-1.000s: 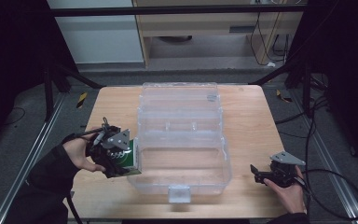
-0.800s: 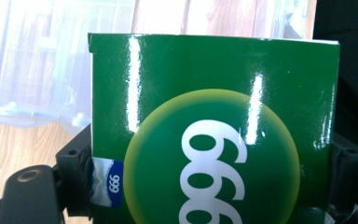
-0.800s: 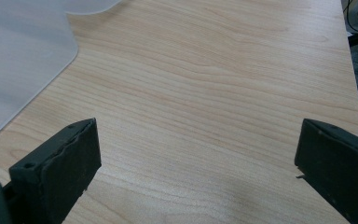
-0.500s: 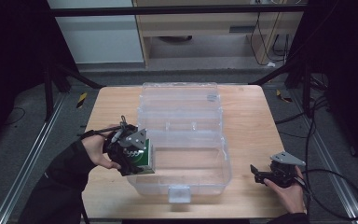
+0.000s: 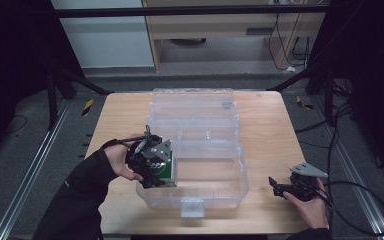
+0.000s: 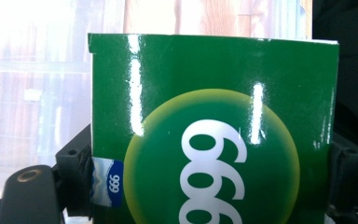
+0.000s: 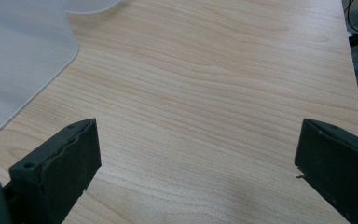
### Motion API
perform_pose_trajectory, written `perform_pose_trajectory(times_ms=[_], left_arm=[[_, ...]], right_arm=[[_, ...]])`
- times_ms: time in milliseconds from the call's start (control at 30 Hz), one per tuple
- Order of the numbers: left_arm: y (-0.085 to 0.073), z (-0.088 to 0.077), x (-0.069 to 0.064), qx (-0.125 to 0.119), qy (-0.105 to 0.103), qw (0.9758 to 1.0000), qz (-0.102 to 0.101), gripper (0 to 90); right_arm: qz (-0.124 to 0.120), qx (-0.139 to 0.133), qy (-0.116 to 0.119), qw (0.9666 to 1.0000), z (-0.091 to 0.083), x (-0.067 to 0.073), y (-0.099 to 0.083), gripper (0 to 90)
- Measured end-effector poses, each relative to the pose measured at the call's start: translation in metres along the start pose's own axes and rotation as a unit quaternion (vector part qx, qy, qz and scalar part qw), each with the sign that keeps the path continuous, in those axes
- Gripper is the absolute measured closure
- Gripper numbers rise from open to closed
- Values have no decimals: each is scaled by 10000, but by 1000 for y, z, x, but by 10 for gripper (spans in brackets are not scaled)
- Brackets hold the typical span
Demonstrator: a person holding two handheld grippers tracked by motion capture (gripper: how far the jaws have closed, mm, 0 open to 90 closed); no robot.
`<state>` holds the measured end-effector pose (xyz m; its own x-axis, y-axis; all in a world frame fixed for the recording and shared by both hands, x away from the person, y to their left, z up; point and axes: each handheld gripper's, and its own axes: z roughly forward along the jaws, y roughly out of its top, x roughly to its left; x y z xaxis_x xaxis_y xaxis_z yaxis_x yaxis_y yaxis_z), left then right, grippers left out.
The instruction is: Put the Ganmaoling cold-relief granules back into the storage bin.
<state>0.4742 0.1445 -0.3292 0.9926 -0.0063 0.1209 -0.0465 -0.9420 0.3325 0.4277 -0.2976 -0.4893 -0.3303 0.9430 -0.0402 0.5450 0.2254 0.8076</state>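
Observation:
A glossy green carton [image 6: 214, 121] printed with white digits in a yellow-rimmed circle is clamped between black pads [image 6: 77, 175]. My left gripper [image 5: 163, 174] is shut on this carton [image 5: 169, 168] and holds it at the left end of the clear plastic case [image 5: 241, 170], just inside its left wall. Whether the carton touches the case floor I cannot tell. My right gripper [image 5: 276, 189] rests near the table's front right, pointing left towards the case. Its jaws [image 7: 200, 163] stand wide open over bare wood with nothing between them.
The case's lid [image 5: 192, 102] lies open flat behind it, with a latch [image 5: 192, 207] at its front. A rounded corner of the case [image 7: 18, 56] shows in the right gripper view. The wooden table [image 5: 267, 130] ends near the right hand; cables trail off to the right.
My left hand has carried the green carton to the right and slightly down, from beside the case's left wall to inside its left end. The right gripper has kept still.

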Motion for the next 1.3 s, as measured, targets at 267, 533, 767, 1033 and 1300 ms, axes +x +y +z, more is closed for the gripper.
perform_pose_trajectory(times_ms=[267,533,767,1033,1300], left_arm=[[-6,12,1,50,-29,10000,-49,144],[-12,24,1,114,-81,9999,-90,144],[-18,34,1,202,-117,9996,-134,144],[-23,45,1,301,-181,9992,-175,144],[-27,53,1,355,-233,9989,-194,144]], right_arm=[[-47,1,-8,10000,1,0,0,7],[-52,22,-5,10000,1,1,0,7],[-62,35,13,10000,2,1,0,8],[-89,49,15,9999,2,1,-1,8],[-70,61,23,10000,2,2,-1,8]])
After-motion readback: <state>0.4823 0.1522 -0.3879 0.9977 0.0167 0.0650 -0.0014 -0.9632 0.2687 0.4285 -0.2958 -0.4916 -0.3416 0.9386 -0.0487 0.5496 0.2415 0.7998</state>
